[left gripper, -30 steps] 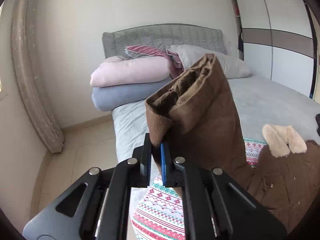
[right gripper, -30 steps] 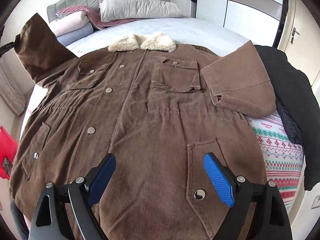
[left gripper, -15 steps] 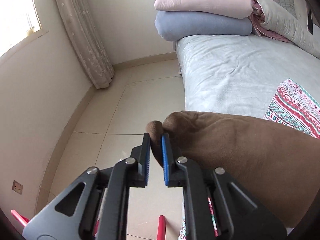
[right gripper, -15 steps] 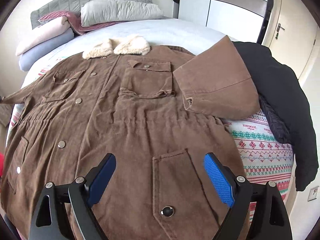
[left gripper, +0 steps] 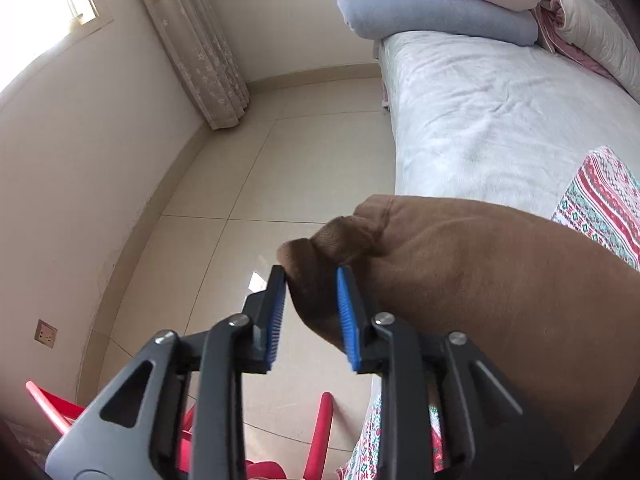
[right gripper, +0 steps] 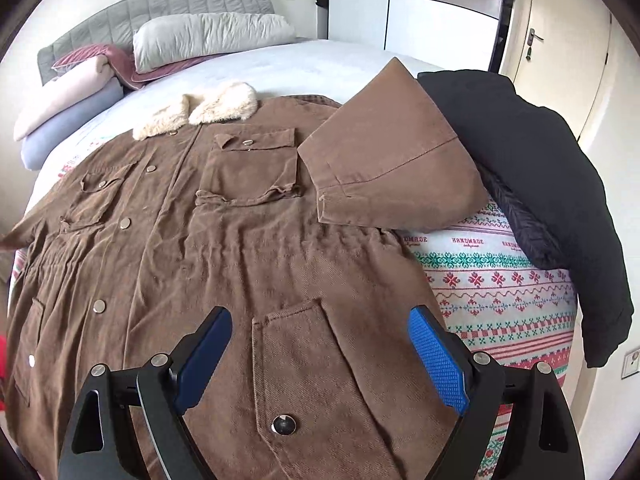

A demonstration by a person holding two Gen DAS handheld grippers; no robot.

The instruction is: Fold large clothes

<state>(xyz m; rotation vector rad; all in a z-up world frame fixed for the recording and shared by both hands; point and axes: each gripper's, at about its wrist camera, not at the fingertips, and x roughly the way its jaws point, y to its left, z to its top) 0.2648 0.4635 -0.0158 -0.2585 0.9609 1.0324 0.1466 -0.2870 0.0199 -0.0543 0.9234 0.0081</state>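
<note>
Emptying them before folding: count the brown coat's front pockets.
4: two chest pockets below the fur collar; one lower pocket beside the right tool; one at the image's left edge. Inner ones may be hidden.

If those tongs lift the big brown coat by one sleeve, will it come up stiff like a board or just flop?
Probably flop: the brown coat lies in soft wrinkles, and its sleeve end bunches between the left tongs. It likely feels heavy, given the thick cloth, fluffy collar and many pockets. Slipping seems unlikely, since the ribbed fabric should catch on the textured blue pads.
</note>
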